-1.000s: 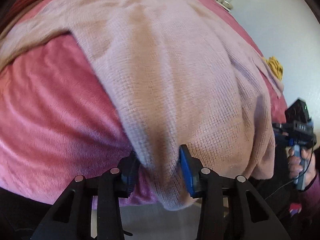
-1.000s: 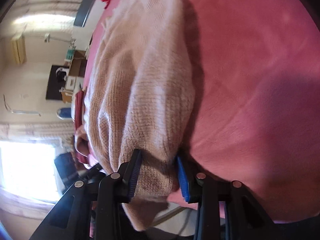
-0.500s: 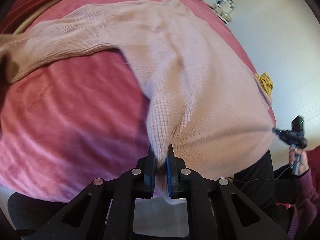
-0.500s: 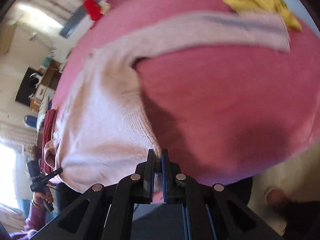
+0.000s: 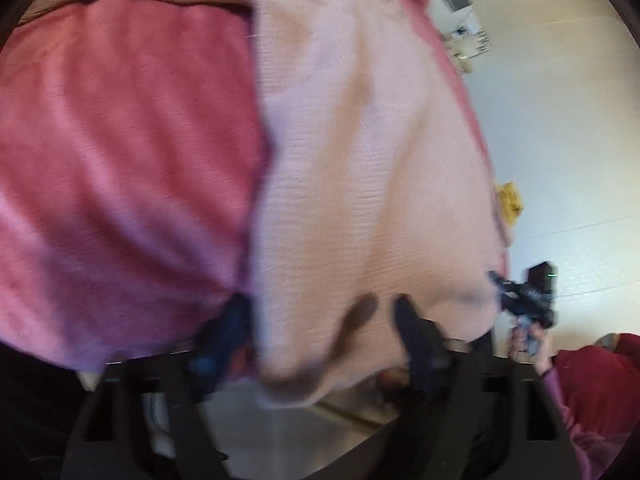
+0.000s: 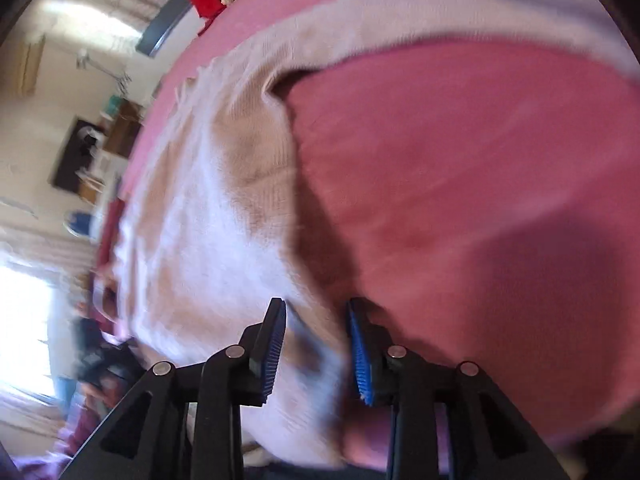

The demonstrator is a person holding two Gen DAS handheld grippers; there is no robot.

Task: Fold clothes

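Pink knit sweater (image 5: pixel 360 160) lies spread on a red blanket (image 5: pixel 120 140) in the left wrist view, its hem hanging off the near edge between the left tool (image 5: pixel 324 320), whose jaws are opening, clear of the cloth. At right a hand (image 5: pixel 528 340) holds the other tool. Seen from the right wrist, the right tool (image 6: pixel 316 340) is opening too, hem loose between its blue pads (image 6: pixel 358 356).

Pale pink knit sweater (image 5: pixel 360 168) spread on a pink fleece blanket (image 5: pixel 120 152), hem hanging over the near edge. Left gripper (image 5: pixel 320 320) jaws opening, hem between them, pads off the knit. Right gripper (image 5: pixel 528 300) at the hem's far corner, state unclear. Yellow cloth (image 5: pixel 509 200) beyond.
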